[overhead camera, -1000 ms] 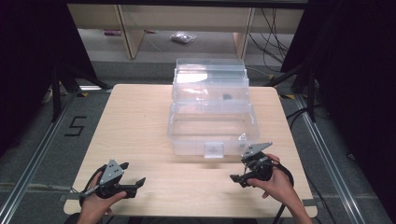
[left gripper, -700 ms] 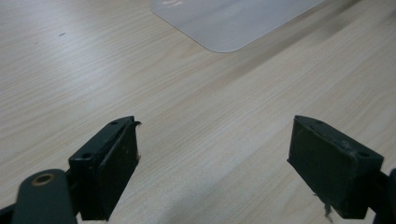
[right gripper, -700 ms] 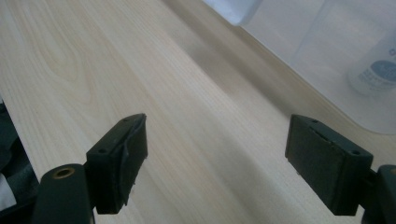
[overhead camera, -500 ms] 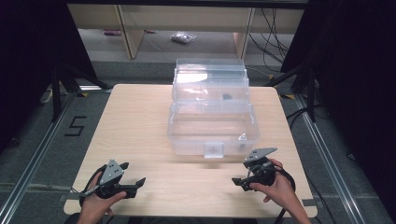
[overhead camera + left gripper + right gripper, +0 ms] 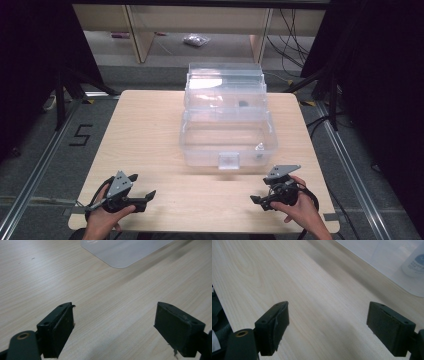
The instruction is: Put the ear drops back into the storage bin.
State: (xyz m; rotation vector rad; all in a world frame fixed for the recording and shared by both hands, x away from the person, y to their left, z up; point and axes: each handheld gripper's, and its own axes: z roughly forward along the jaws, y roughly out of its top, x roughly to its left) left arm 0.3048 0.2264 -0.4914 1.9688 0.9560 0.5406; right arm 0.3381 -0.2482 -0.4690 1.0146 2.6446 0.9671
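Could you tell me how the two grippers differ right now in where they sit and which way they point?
The left gripper sits at the table's near left corner, far from the clear plastic box; the right gripper sits just off the box's front right corner. The left gripper's jaws point right, the right gripper's point left. Both are hand-held, open and empty.

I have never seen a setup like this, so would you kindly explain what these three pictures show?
A person at a wooden table holds a hand-held two-jaw tool in each hand: the left gripper and the right gripper. One picture looks down from above; the other two come from cameras riding on each gripper, looking along its black jaws. On the table stands a clear plastic storage box with a front latch. Both grippers are open, hold nothing, and rest near the table's front edge.
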